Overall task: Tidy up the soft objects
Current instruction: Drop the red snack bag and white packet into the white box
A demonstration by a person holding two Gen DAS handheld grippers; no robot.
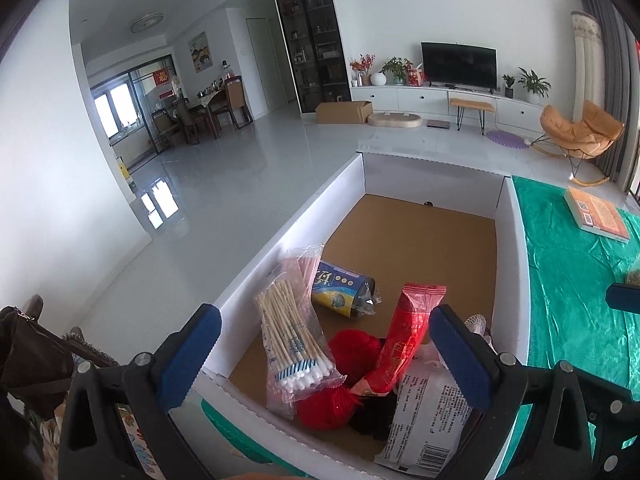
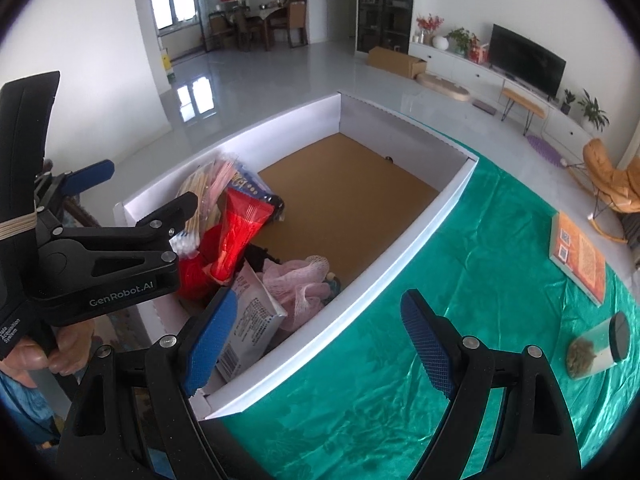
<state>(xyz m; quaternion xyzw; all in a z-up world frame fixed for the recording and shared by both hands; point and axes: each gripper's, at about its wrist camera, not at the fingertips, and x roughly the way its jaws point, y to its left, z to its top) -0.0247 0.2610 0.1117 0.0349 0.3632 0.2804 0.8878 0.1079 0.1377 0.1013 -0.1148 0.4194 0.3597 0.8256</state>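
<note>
- We are holding the left gripper (image 1: 324,344) over the near end of the white box (image 1: 508,248), jaws spread and gripping nothing, apparently after a drop.
- Soft things are crowding the lower centre of the frame: cotton swab packet (image 1: 290,344), red yarn (image 1: 352,350), pink mesh sponge (image 2: 308,284).
- We are keeping the right gripper (image 2: 320,340) over the green-clothed surface (image 2: 460,264), jaws parted and bare, probably for reaching the jar (image 2: 596,350) or book (image 2: 578,258) at right.

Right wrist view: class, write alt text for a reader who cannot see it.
Open right tongs hover over a green tablecloth beside a white box holding cotton swabs, a red packet and a pink mesh sponge. A book and a jar lie on the cloth to the right.
</note>
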